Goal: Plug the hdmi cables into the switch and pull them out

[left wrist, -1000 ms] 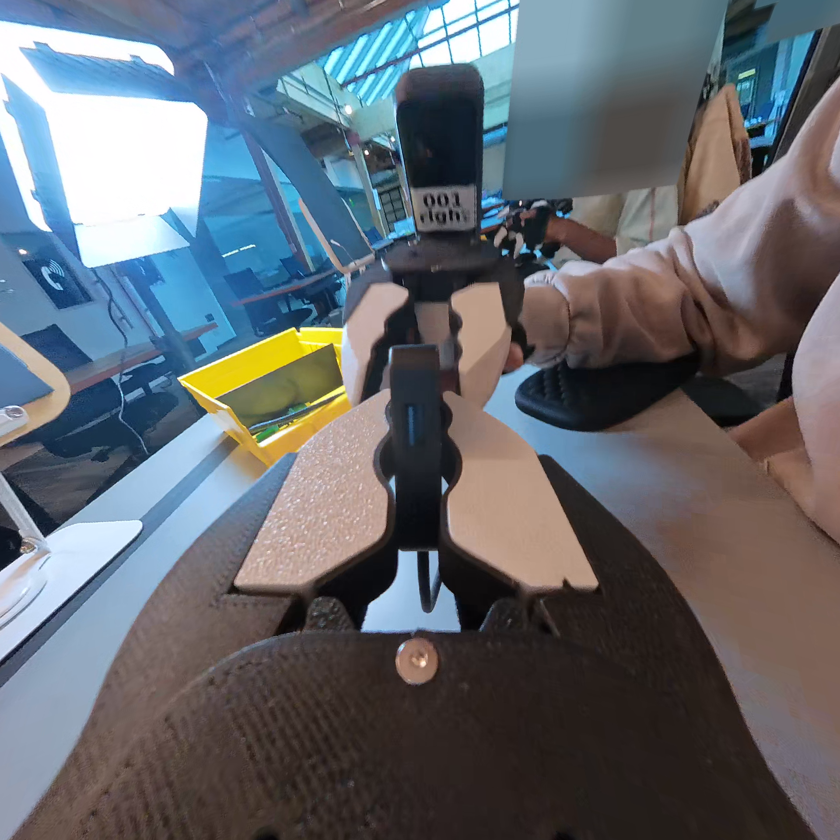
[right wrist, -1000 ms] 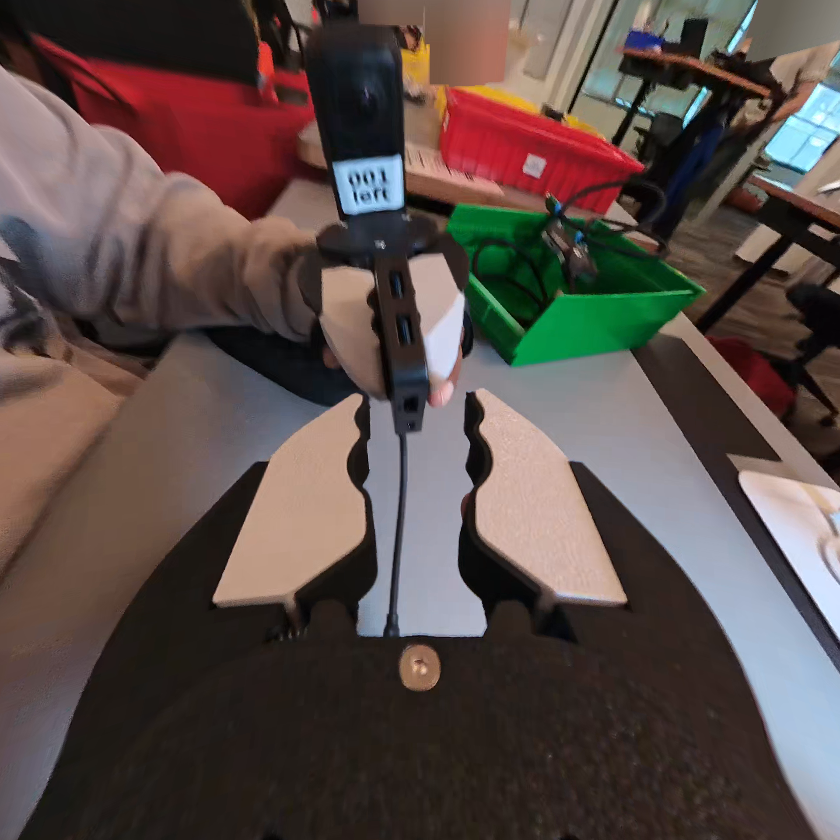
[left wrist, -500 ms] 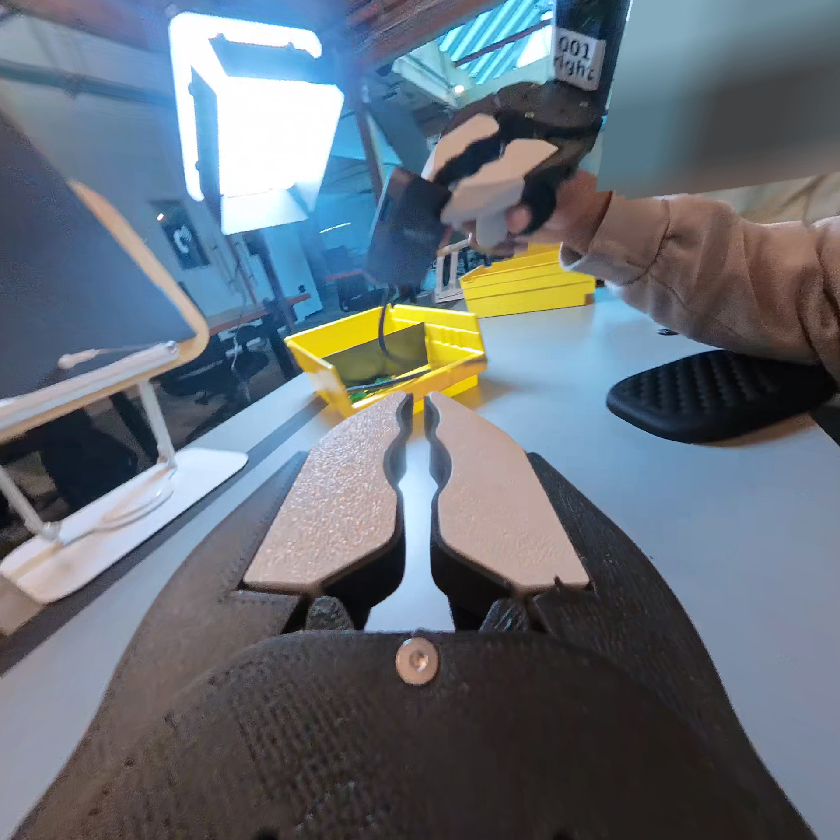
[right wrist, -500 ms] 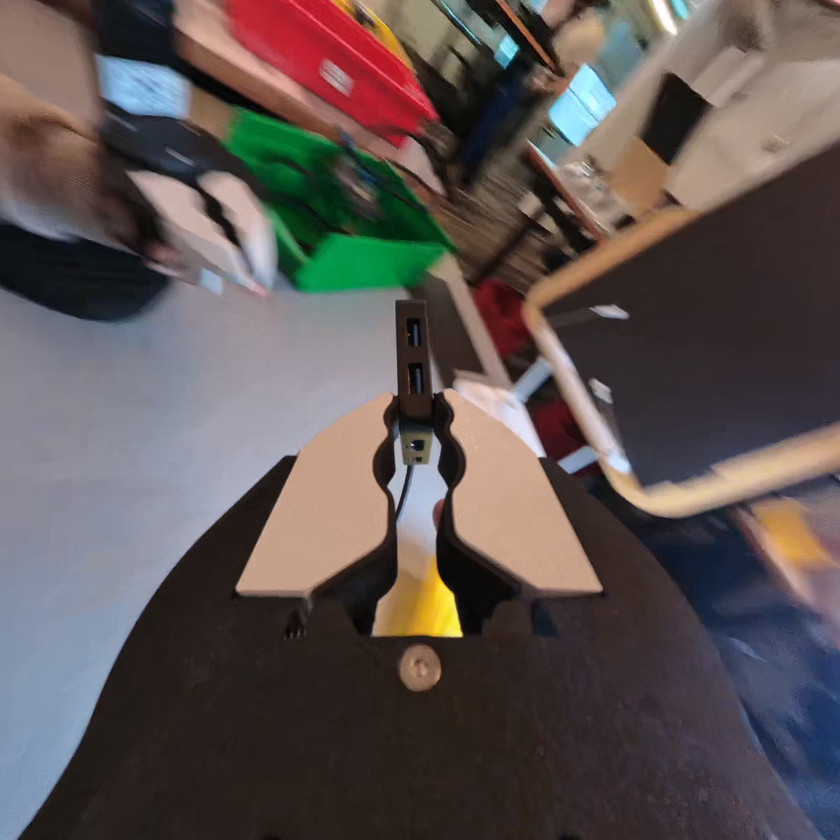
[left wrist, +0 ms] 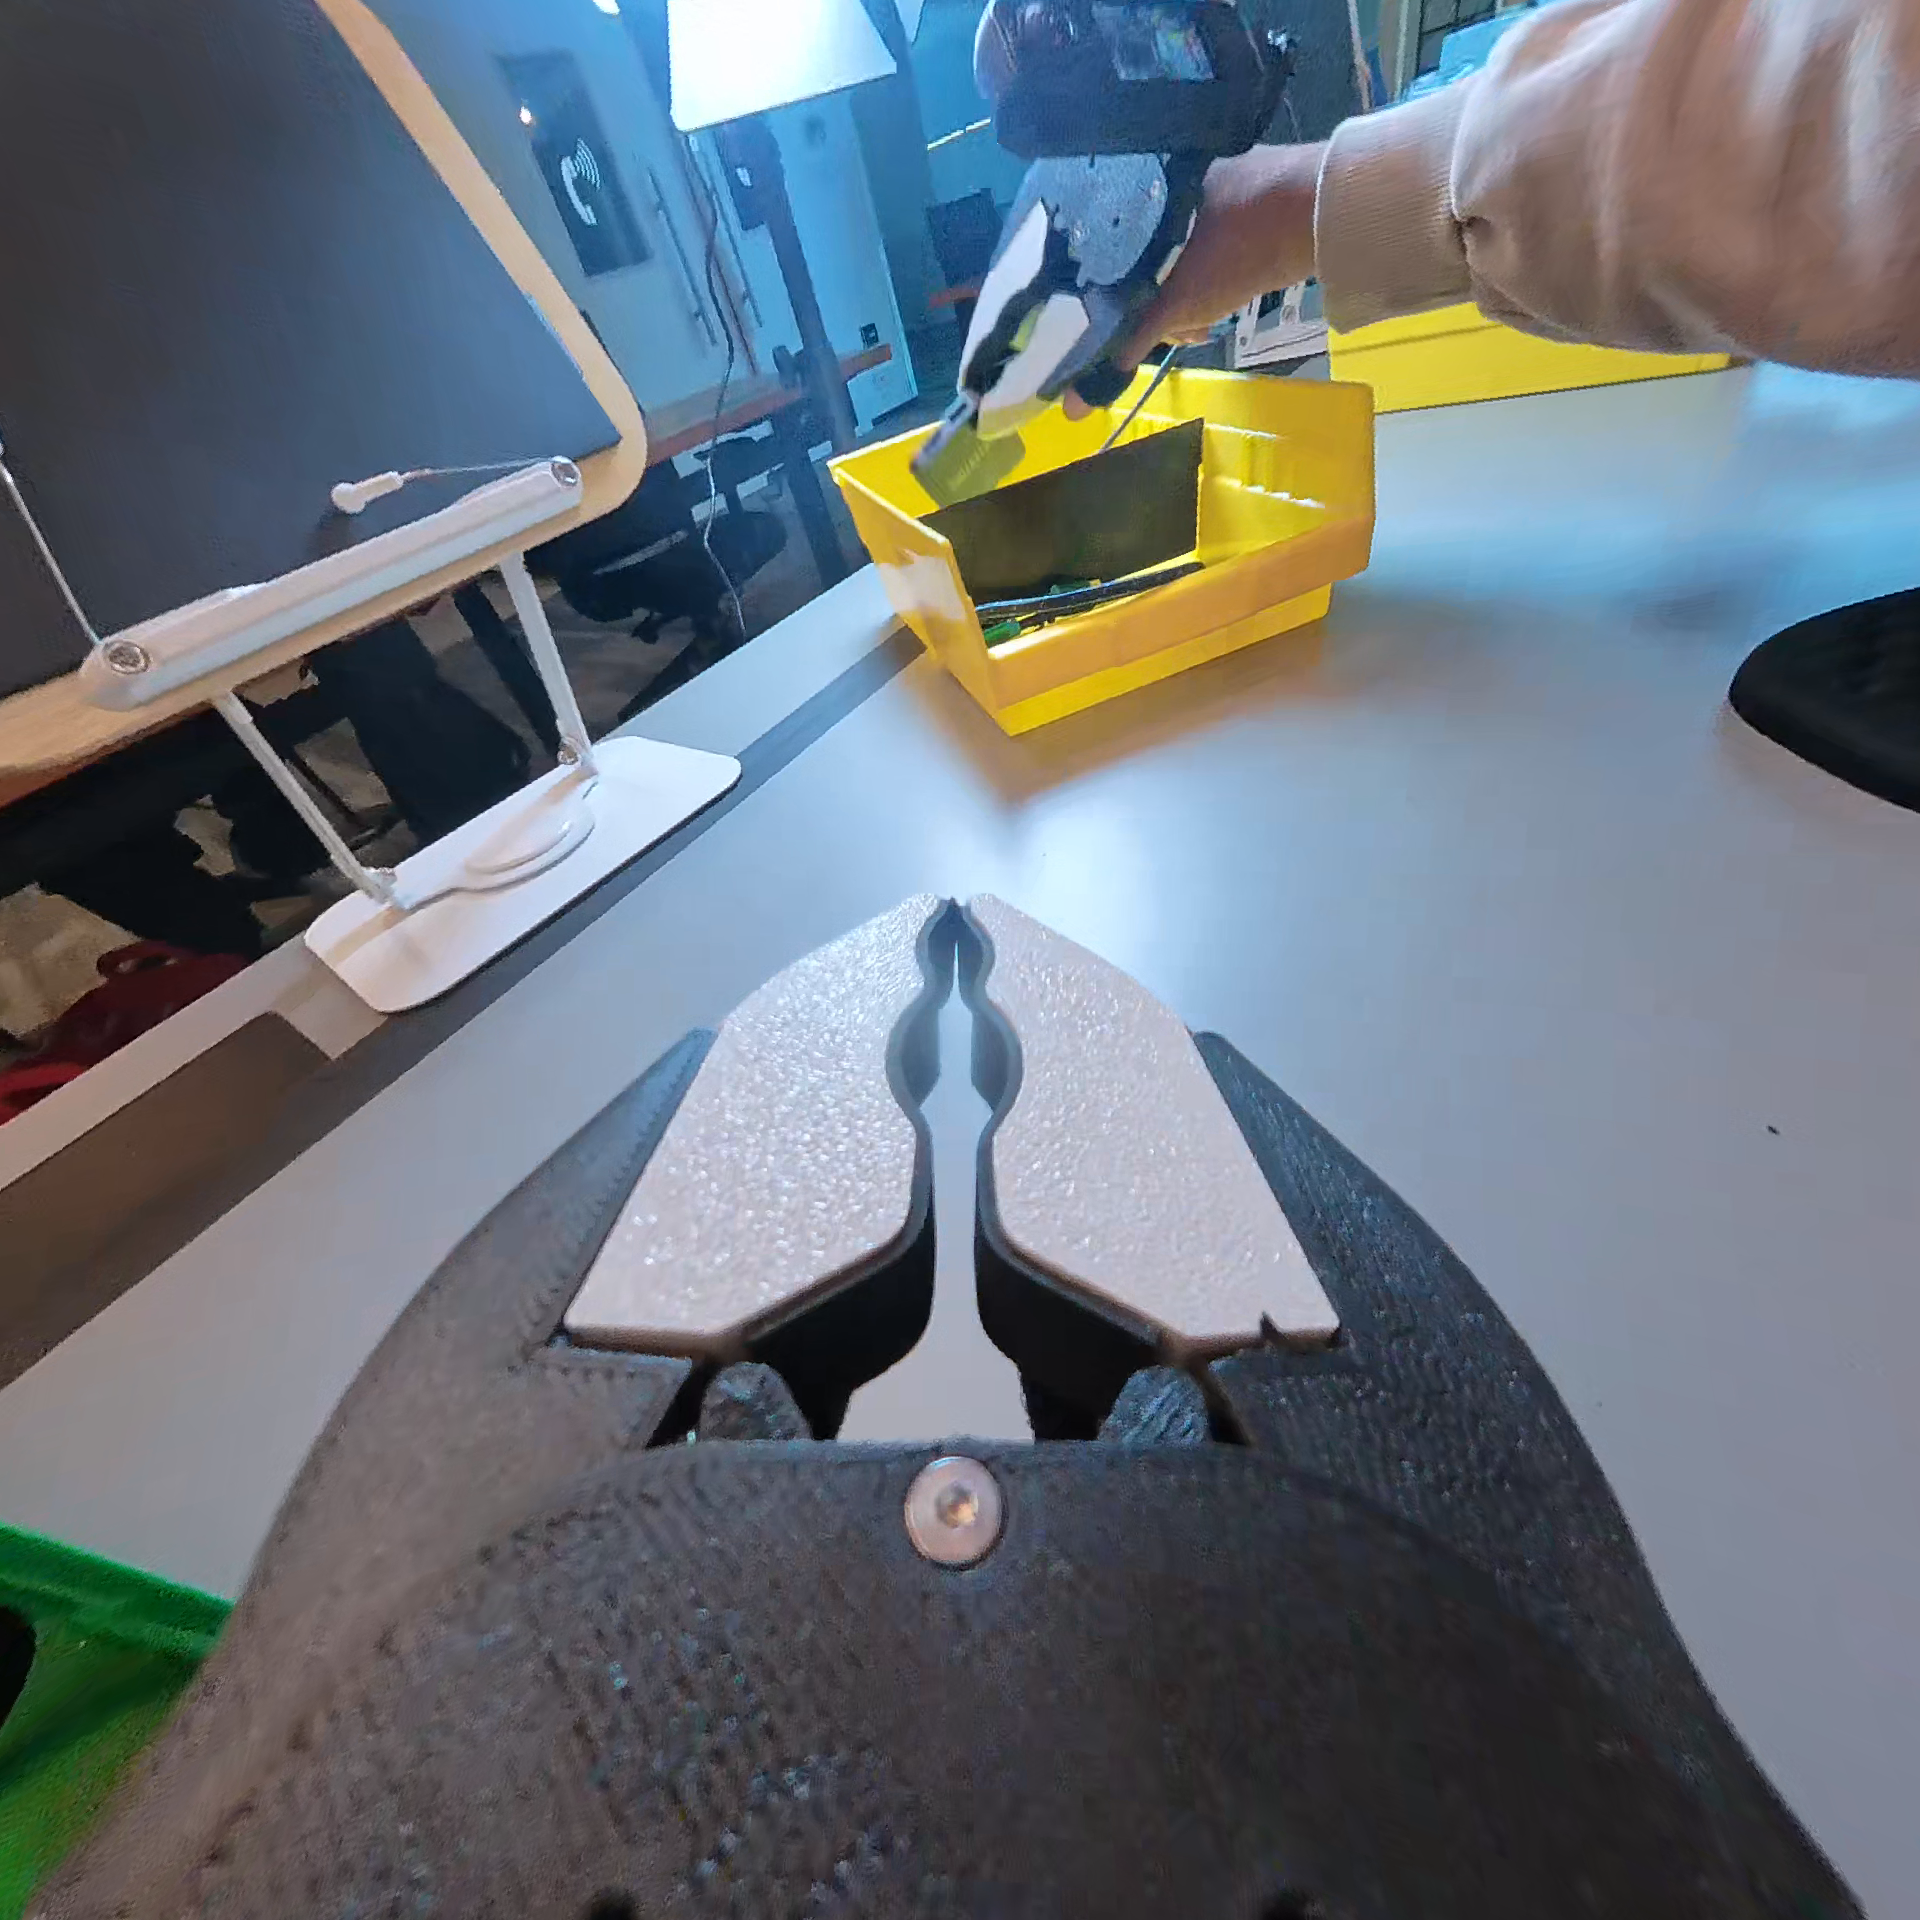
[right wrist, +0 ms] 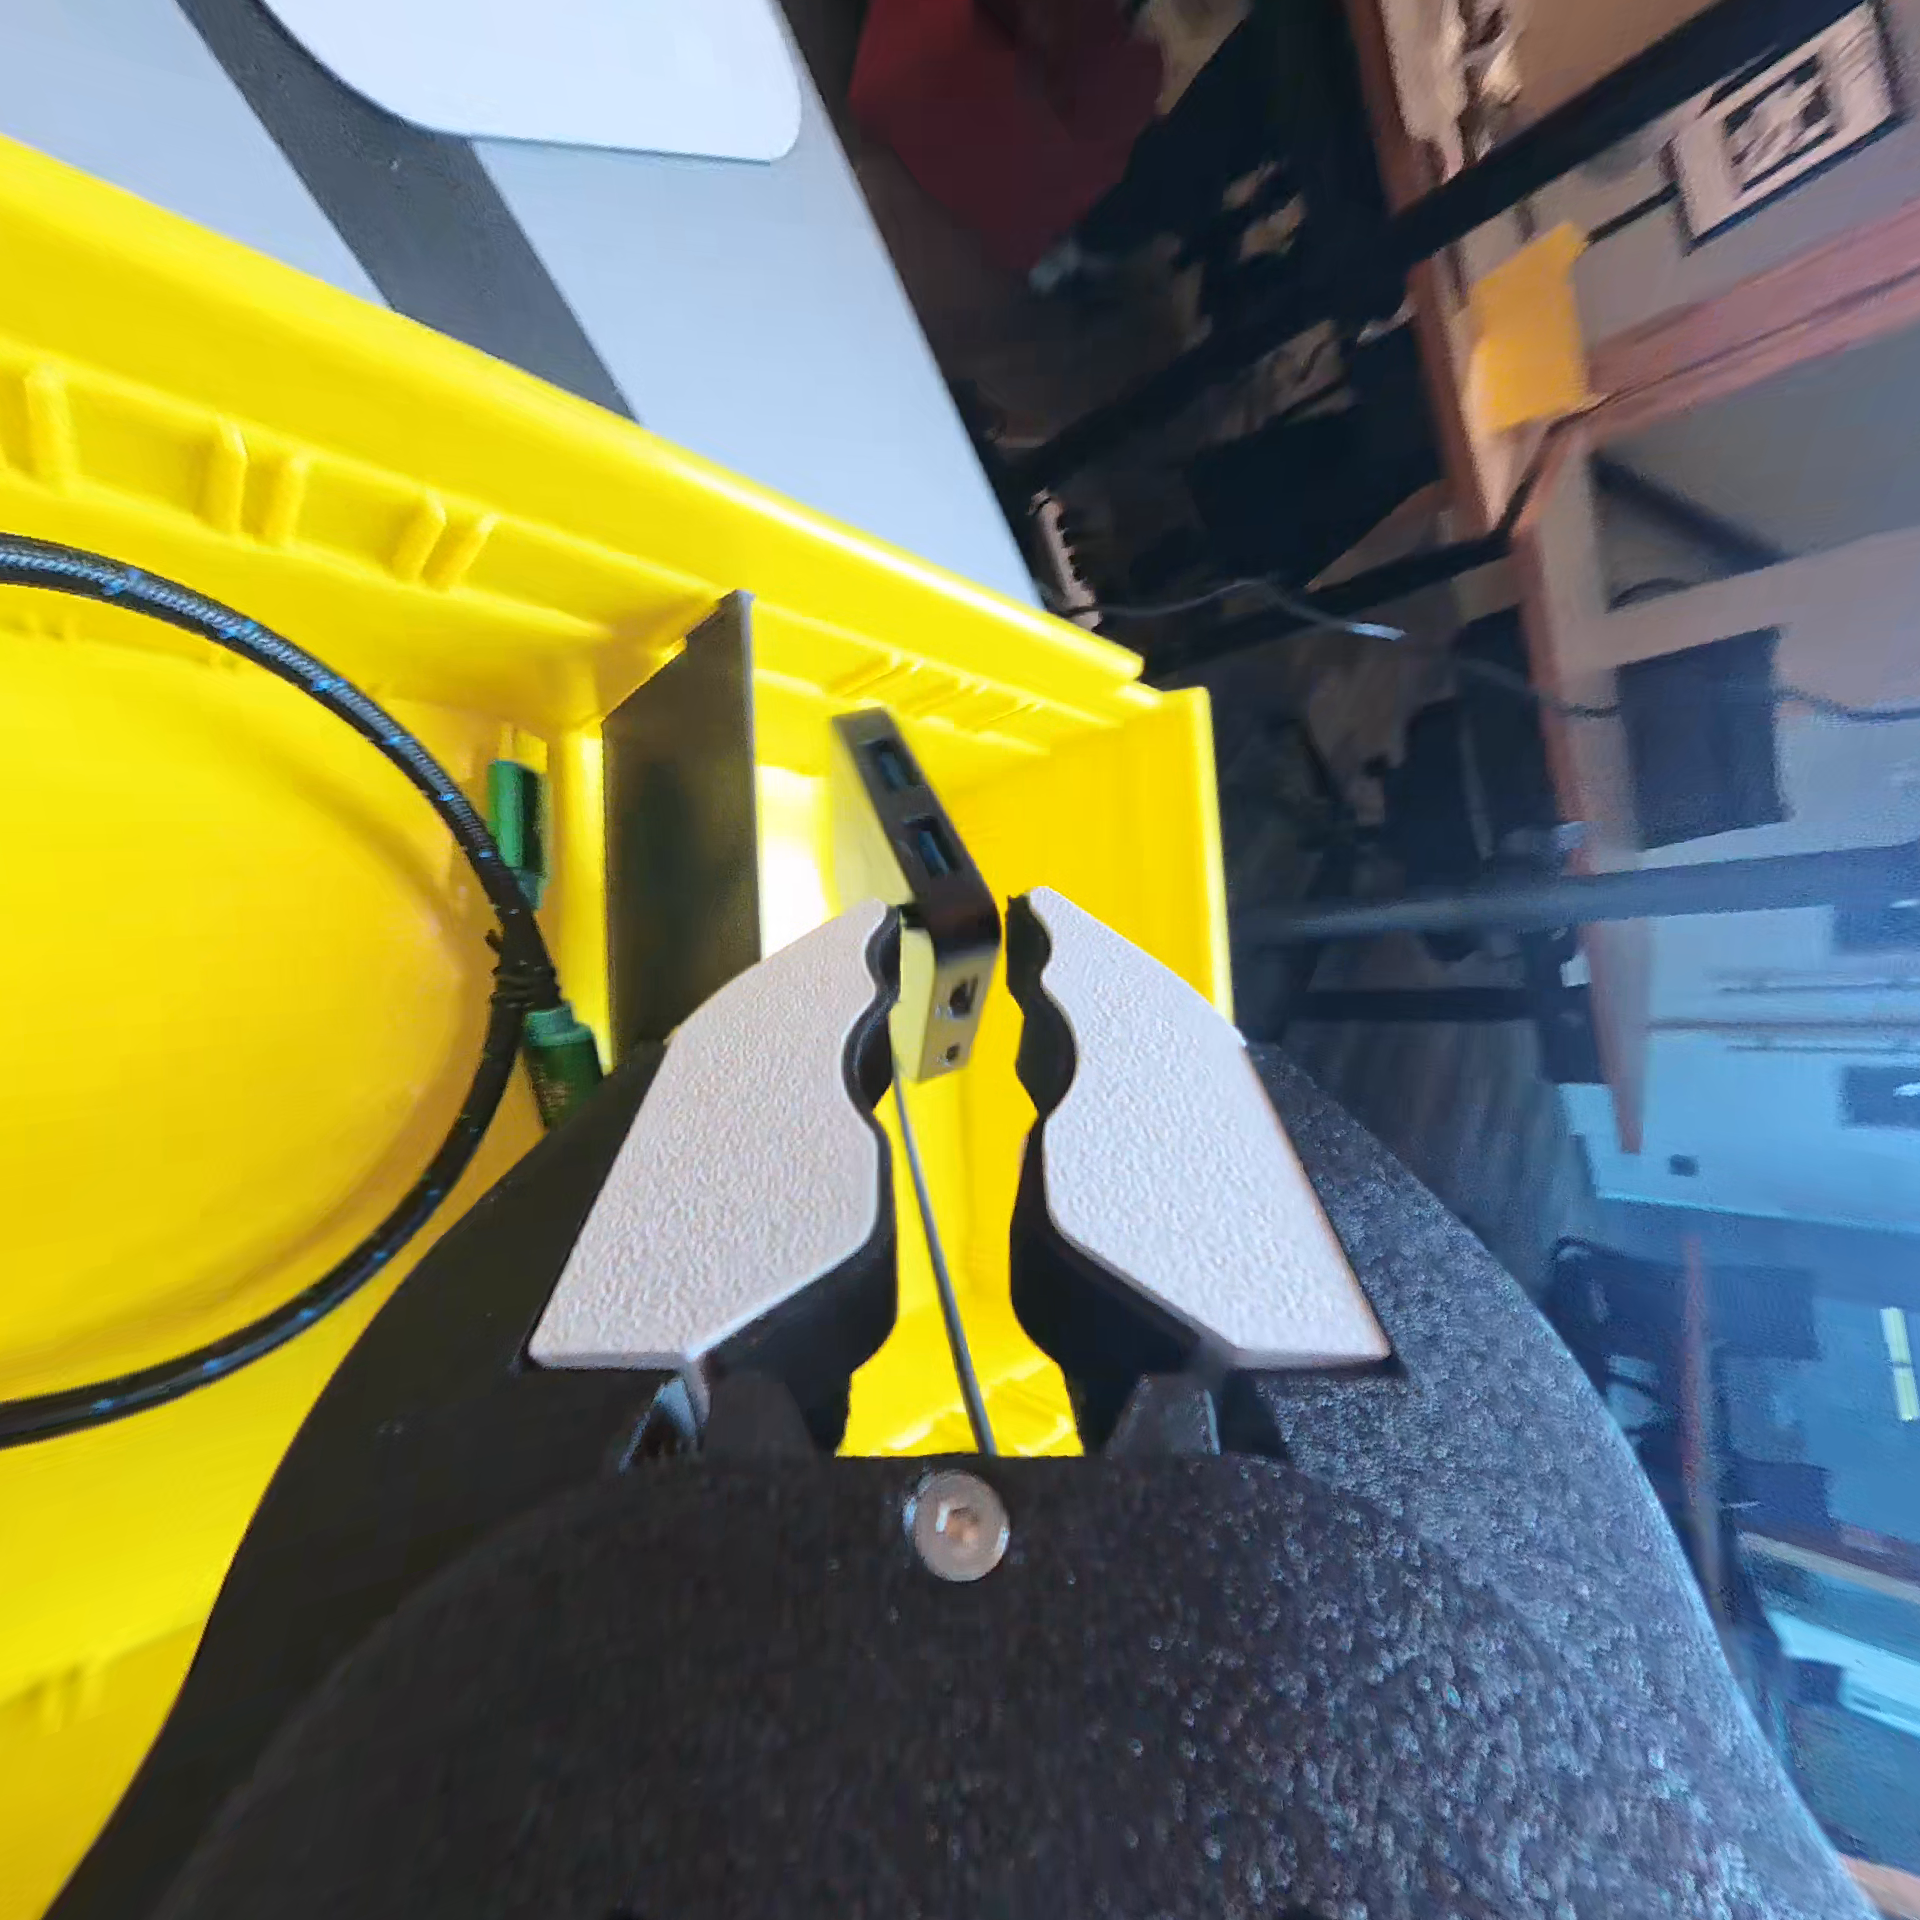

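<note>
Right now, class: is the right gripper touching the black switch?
Cannot tell. In the right wrist view the switch sits between the right gripper fingers: flush against the left finger, a sliver of gap at the right.

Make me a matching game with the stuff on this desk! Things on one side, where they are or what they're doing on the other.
Things:
1. left gripper
2. small black switch box
3. black braided cable
4. white flat stand base

States:
A. coiled in the yellow plastic bin
B. shut, empty
C. standing on the grey table
D. between the right gripper fingers

Pairs: 1-B, 2-D, 3-A, 4-C
</note>
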Demonstrator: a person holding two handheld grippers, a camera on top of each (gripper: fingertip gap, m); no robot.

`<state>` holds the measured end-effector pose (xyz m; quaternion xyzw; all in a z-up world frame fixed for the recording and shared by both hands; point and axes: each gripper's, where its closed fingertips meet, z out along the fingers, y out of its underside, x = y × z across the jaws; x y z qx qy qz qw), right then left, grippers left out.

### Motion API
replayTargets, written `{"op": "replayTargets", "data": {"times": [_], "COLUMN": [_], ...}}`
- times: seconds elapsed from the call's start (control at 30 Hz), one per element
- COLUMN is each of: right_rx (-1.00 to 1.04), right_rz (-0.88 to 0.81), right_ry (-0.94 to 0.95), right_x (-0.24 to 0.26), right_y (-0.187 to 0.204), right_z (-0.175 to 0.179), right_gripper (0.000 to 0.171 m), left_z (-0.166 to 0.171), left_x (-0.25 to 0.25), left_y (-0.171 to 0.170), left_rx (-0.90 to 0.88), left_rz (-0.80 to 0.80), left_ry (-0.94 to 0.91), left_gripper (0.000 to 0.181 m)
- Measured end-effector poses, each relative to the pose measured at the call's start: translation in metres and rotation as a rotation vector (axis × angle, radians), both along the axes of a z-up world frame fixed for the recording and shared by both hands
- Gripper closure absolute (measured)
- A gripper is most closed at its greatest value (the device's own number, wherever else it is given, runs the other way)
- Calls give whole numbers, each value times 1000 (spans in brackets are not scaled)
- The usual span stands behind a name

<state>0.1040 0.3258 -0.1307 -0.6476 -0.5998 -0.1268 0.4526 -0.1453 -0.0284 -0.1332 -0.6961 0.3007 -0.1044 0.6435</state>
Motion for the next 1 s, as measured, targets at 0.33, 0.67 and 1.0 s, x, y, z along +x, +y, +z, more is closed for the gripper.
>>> {"op": "replayTargets", "data": {"times": [0.33,0.67,1.0], "right_rx": [-212,-338,-432], "right_rz": [249,492,505], "right_ry": [748,747,721], "right_x": [-48,-49,-69], "right_y": [-133,-329,-342], "right_z": [96,43,-14], "right_gripper": [145,146,153], "left_z": [8,61,4], "left_x": [-10,-184,-262], "left_y": [1,-7,11], "left_rx": [-3,22,-366], "left_rz": [30,516,631], "left_ry": [-62,166,-1097], "left_gripper": [181,172,87]}}
